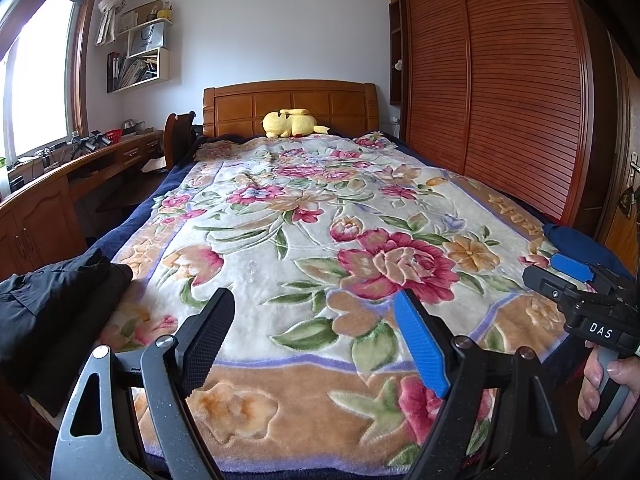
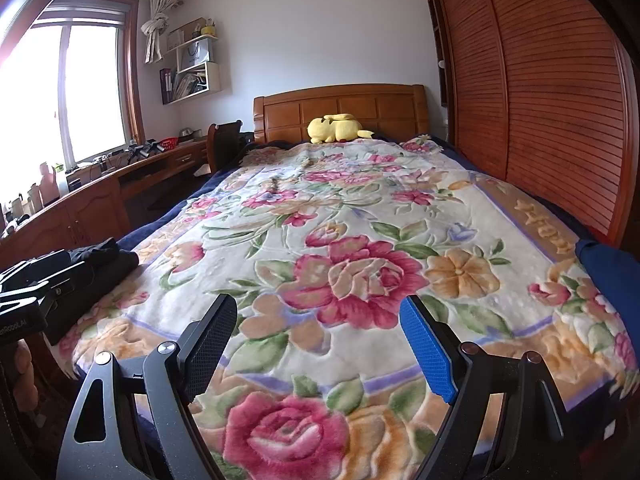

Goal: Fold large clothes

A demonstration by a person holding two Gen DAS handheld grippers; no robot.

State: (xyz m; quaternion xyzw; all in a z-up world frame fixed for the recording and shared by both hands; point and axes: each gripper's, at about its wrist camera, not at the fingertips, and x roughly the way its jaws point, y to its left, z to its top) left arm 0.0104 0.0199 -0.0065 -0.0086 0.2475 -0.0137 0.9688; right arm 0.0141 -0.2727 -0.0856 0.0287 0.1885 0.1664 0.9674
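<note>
— Where are the clothes?
— A folded black garment (image 1: pixel 52 300) lies at the bed's (image 1: pixel 132 236) near left corner; a blue one (image 1: pixel 580 244) sits at the right edge.
— And the claws?
— The left gripper (image 1: pixel 320 336) and right gripper (image 2: pixel 320 344) are both spread wide, pinching nothing.
</note>
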